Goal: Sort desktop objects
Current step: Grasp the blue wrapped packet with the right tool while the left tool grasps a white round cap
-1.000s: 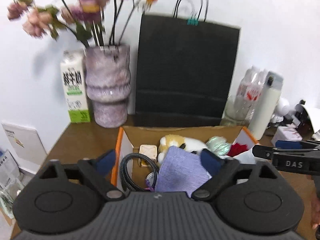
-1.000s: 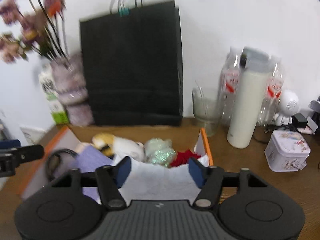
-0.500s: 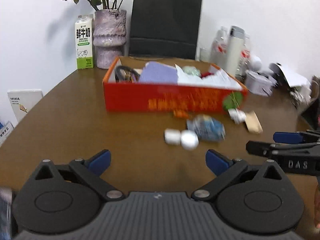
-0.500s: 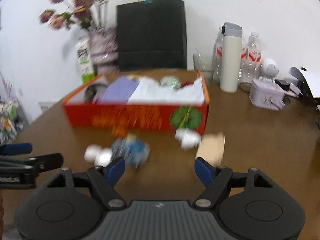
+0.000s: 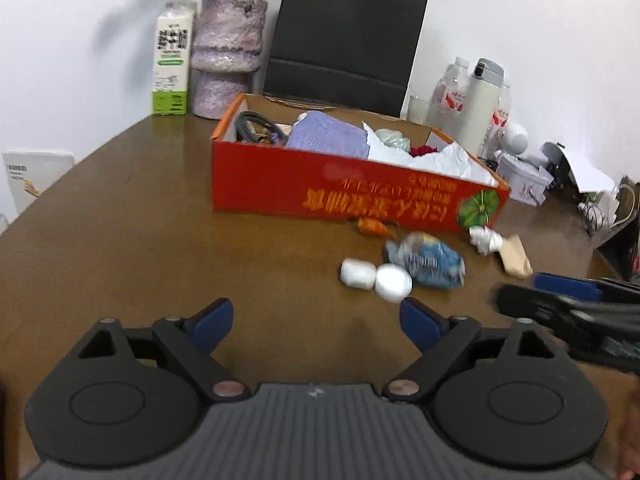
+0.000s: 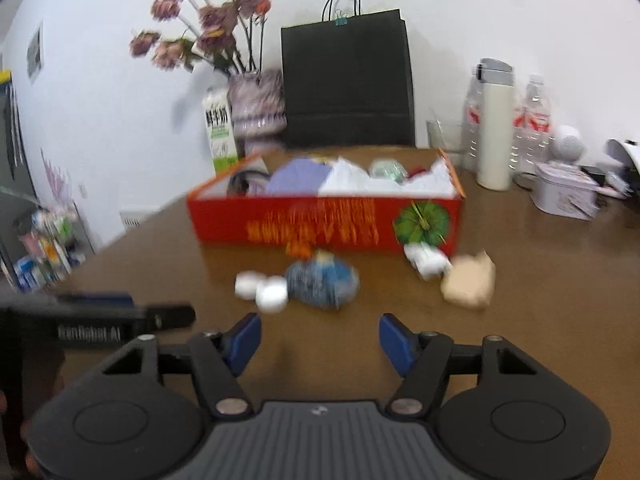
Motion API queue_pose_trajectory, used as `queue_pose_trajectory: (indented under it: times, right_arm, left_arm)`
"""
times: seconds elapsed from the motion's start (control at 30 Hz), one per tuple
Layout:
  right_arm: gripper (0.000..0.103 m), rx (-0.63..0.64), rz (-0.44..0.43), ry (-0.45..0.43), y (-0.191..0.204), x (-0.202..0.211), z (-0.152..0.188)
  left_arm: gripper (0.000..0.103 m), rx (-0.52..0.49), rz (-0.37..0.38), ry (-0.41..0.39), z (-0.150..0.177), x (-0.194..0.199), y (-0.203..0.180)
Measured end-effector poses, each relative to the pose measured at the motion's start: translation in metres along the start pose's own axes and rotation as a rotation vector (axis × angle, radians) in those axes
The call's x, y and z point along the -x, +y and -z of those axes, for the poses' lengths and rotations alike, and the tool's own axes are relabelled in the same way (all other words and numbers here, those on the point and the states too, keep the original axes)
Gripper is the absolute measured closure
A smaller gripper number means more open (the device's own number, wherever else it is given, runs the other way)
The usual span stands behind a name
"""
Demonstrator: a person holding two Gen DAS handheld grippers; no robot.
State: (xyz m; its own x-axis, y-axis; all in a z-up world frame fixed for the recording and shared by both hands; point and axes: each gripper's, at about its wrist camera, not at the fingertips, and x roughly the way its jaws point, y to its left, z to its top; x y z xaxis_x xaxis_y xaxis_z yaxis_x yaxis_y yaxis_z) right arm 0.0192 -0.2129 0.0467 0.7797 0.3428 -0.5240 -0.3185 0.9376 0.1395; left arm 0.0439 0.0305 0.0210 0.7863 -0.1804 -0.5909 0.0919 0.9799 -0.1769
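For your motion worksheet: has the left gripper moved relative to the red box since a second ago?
Yes. The left gripper has pulled back from the red box, which now sits farther ahead.

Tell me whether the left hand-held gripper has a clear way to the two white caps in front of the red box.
Probably yes: the left hand-held gripper is open, and only bare table lies before the white caps.
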Motion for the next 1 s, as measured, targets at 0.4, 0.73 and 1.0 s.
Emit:
queue_pose_trajectory:
  times: [0.4,0.73,1.0]
  right_arm:
    - [0.097,0.126,0.062,0.139,-0.010,-0.112,-0.034]
    - [0.096,0.109,0.161,0.103,-0.034,-0.098,-0.024]
    - [0.084,0.146,0.122,0.084,-0.022,-0.091,-0.016]
  left_arm:
    - [0.033,-0.014,0.028,0.041,-0.020,-0.062,-0.012]
    - [0.054,0.015,-0.061,0.014,-0.020,-0.061,-0.002]
    - [0.053,-0.038,0.002,0.018,-0.012,-0.053,-0.008]
